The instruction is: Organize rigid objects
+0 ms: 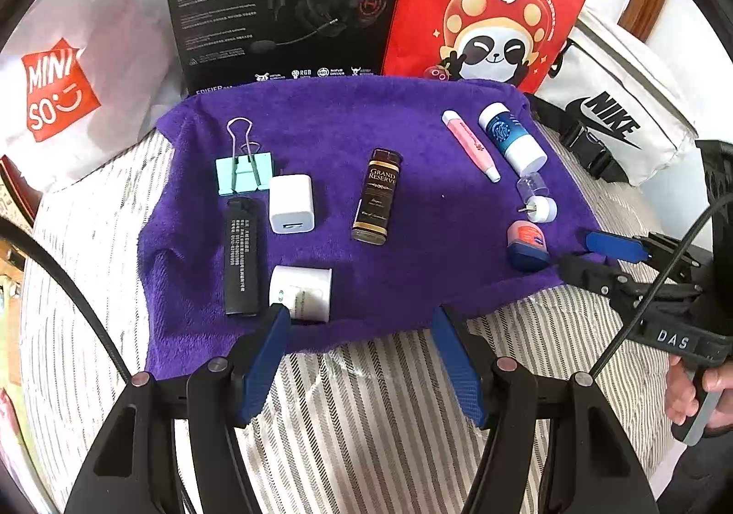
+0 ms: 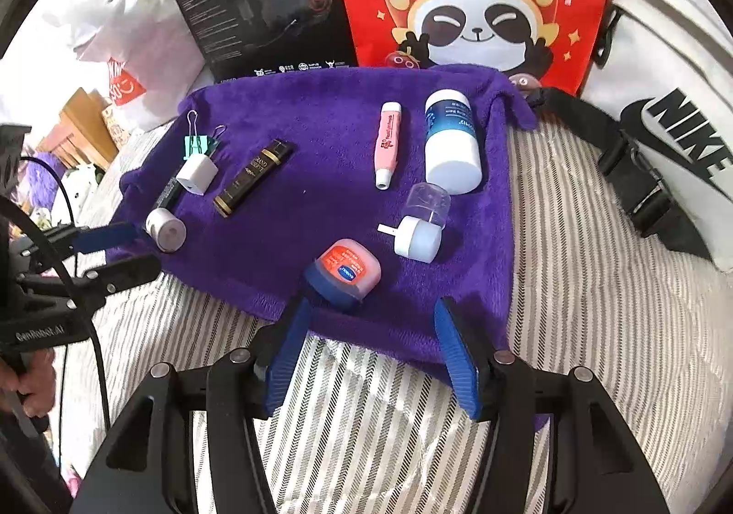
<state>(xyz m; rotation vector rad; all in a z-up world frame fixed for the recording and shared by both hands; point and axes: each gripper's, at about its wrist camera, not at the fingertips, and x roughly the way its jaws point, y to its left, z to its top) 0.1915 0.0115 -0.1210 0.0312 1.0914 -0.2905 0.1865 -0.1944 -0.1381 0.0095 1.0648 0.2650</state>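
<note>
Right wrist view: I am looking along the right gripper (image 2: pixel 371 358), whose blue ribbed fingers (image 2: pixel 286 358) are standing wide apart and holding nothing. The small round blue tin with the pink-orange lid (image 2: pixel 346 273) is lying just above and between the fingertips, a little left of centre in the lower middle of the frame, on the purple fleece towel (image 2: pixel 330 115) spread over the striped bed cover (image 2: pixel 595 285). It is round, so no long axis is dictating my wrist angle. Up and to the right of it the white plug-in night light with a clear dome (image 2: pixel 419 234) is lying near, and beyond that the pink tube (image 2: pixel 388 143) and the white-and-blue cylindrical bottle (image 2: pixel 451 143), both running lengthwise away from me.

In the left wrist view the left gripper (image 1: pixel 362 347) is also gaping wide and empty. The short white cylinder (image 1: pixel 302 292) is sitting just above the left fingertip, at lower left of the towel, with the black lighter (image 1: pixel 242 255) lengthwise beside it. The white cube charger (image 1: pixel 292 202), mint binder clip (image 1: pixel 244 172) and brown labelled bottle (image 1: pixel 376 195) are lying farther up.

I am judging the right gripper nearest the tin and the left nearest the white cylinder; whether this sorted-looking spread is finished or waiting, I cannot tell.
</note>
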